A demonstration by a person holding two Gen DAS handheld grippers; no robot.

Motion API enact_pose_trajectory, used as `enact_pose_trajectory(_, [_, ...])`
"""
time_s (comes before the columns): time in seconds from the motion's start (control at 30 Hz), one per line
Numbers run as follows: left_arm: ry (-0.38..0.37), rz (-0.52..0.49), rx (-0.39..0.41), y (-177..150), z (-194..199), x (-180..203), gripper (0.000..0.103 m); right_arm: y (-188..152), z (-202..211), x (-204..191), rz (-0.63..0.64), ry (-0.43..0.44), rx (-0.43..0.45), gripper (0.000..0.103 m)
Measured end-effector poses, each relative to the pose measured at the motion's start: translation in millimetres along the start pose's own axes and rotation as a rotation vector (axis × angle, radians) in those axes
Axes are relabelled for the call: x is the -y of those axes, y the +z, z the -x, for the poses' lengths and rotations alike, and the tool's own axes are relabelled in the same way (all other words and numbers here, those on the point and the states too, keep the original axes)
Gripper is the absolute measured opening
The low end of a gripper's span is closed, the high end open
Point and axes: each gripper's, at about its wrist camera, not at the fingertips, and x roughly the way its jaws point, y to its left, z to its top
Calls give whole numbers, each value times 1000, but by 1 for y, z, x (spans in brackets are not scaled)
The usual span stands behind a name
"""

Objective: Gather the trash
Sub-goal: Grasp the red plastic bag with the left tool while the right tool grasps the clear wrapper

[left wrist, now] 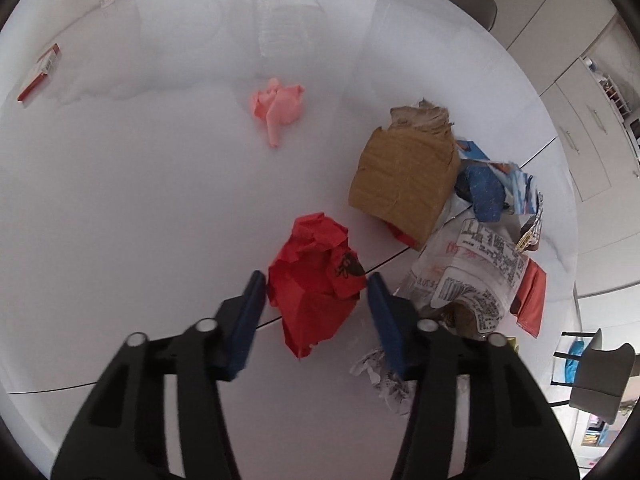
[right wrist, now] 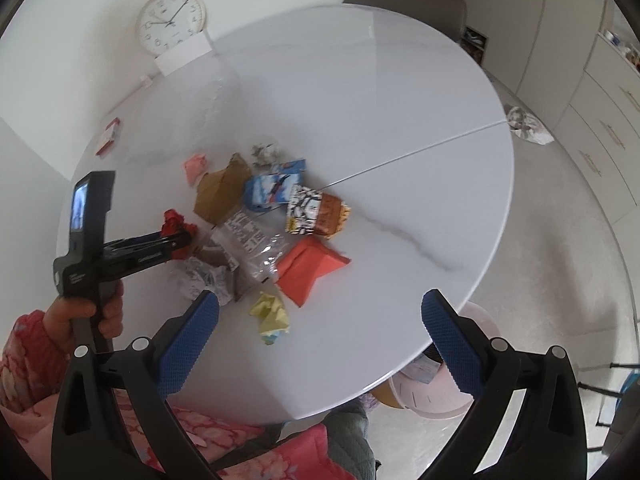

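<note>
My left gripper (left wrist: pixel 316 292) is open, its blue pads on either side of a crumpled red paper (left wrist: pixel 316 280) on the white round table (left wrist: pixel 120 200); the pads look close to the paper, contact unclear. In the right wrist view the left gripper (right wrist: pixel 180 240) sits at the red paper (right wrist: pixel 174 220). My right gripper (right wrist: pixel 320 336) is open and empty, held above the table's near edge. A trash pile lies mid-table: torn brown cardboard (left wrist: pixel 404 176), blue carton (right wrist: pixel 272 190), clear printed wrapper (left wrist: pixel 472 272), orange-red paper (right wrist: pixel 310 270), yellow wad (right wrist: pixel 272 314), pink wad (left wrist: pixel 278 106).
A red and white small box (left wrist: pixel 40 72) lies at the table's far left. A clock (right wrist: pixel 172 20) leans at the wall behind a white card. A pink bin (right wrist: pixel 428 396) stands under the table's near edge. Chairs and cabinets stand around; crumpled paper (right wrist: pixel 528 124) lies on the floor.
</note>
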Motion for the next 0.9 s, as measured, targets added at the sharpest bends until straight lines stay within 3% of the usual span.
enact_pose_trajectory(0.17, [-16,24,-6,0,0,-6,37,2,-11,-19,101,41,-2,101])
enact_pose_trajectory(0.33, [-18,17,35,-2,20,-9,34,10,-43,-53,316,34,-21,100])
enact_pose_trajectory(0.47, [-31,17,80,-10,50,-13,34,19,-80,-76,462,42,-75,86])
enact_pose_trajectory(0.6, [-24,2,120,-20,80,-18,34,30,-115,-88,542,37,-130,79])
enact_pose_trajectory(0.9, [-11,45,192,-19,116,-32,34,38,-161,-104,638,41,-257,78])
